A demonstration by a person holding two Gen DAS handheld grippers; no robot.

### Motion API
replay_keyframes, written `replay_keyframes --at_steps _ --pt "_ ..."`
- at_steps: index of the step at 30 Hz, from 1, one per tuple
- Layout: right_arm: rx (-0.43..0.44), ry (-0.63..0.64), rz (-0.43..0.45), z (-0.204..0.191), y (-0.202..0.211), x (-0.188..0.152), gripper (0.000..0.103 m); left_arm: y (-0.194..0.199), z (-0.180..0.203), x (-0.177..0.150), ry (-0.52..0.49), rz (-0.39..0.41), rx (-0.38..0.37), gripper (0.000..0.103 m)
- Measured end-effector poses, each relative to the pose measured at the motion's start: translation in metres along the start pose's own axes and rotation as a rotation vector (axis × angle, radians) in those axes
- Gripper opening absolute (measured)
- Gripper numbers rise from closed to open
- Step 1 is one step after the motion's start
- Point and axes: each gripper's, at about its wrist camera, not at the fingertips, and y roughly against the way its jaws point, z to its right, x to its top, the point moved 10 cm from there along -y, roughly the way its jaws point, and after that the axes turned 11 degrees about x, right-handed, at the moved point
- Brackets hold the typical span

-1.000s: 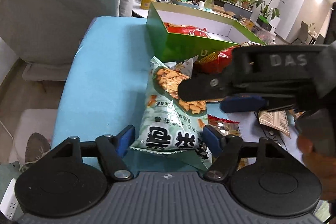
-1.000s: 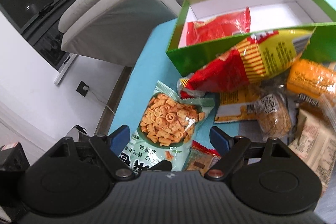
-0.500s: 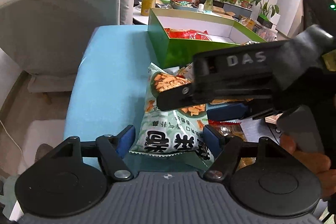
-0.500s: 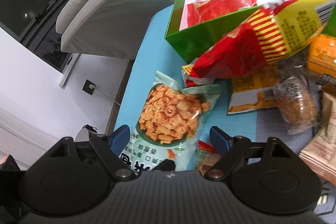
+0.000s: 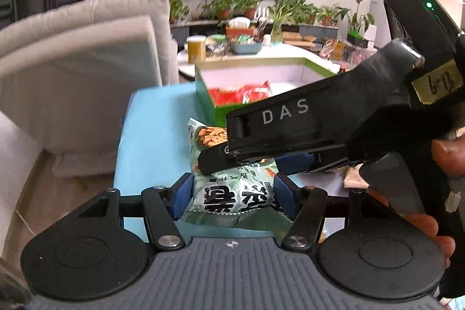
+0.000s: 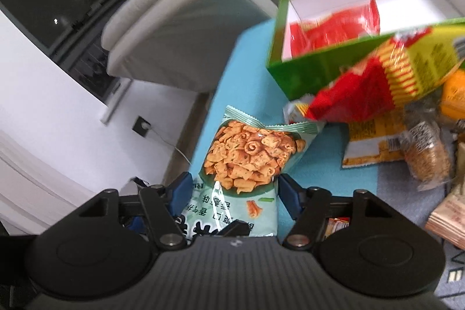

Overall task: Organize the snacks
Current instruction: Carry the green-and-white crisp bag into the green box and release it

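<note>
Both grippers are now closing in on the green snack bag (image 6: 241, 164), lifting its near end off the blue table (image 5: 157, 118). Left gripper (image 5: 232, 193) is pinching it; right gripper (image 6: 232, 193) is squeezing it too, pads touching both sides. Risk: two tools pulling apart, bag tearing or slipping. Green box (image 6: 290, 71) w/ a red bag (image 6: 334, 31) is waiting ahead; red-yellow bag (image 6: 377, 83) is partly blocking the way.
</note>
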Motion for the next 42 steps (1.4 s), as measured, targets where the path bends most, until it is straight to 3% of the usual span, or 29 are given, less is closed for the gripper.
replay_keyframes --at_steps 11,24,32,42 --pt "-0.003 0.01 0.132 0.002 0.051 0.031 0.052 0.012 0.044 0.049 -0.074 0.109 -0.04 0.058" --pt "-0.041 0.038 0.287 0.022 0.102 0.1 0.052 0.0 0.109 0.119 -0.166 0.212 -0.086 0.058" --pt "-0.062 0.052 0.327 0.045 0.116 0.132 0.052 -0.021 0.136 0.143 -0.2 0.225 -0.091 0.058" --pt "-0.07 0.051 0.315 0.077 0.109 0.158 0.052 -0.064 0.154 0.156 -0.234 0.203 -0.07 0.058"
